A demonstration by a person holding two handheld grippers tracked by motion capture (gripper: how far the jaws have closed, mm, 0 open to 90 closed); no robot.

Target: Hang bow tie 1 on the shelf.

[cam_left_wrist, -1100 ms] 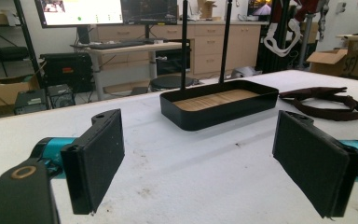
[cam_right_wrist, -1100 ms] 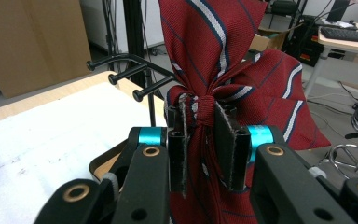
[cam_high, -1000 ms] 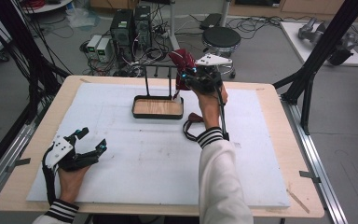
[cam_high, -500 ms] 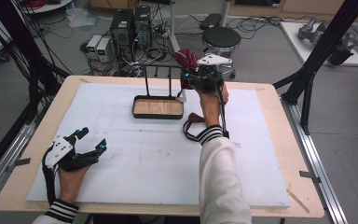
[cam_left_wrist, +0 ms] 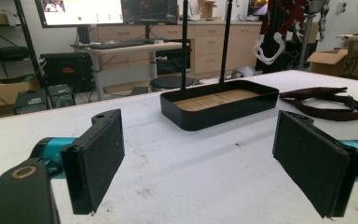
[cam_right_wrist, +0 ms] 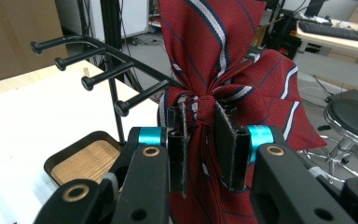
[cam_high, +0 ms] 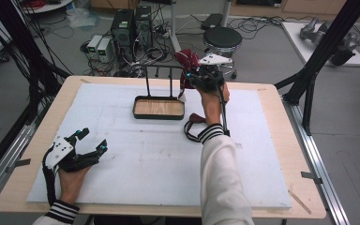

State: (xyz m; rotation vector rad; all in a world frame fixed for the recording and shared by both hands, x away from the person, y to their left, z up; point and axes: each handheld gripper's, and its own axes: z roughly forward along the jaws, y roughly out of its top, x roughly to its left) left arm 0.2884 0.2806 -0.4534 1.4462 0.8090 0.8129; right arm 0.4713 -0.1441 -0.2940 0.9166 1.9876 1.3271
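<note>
From above, the right gripper (cam_high: 193, 77) hangs at one o'clock of the black metal tray with a wooden floor (cam_high: 159, 108), clamped on what looks like a bunched dark-red striped fabric tie (cam_high: 186, 63). The left gripper view shows the left gripper (cam_left_wrist: 200, 156) resting on the white table (cam_left_wrist: 191, 172), jaws wide and empty (tray at twelve o'clock). The right gripper view shows its pads squeezing the tie at two o'clock of the black pronged rack (cam_right_wrist: 98, 63).
</note>
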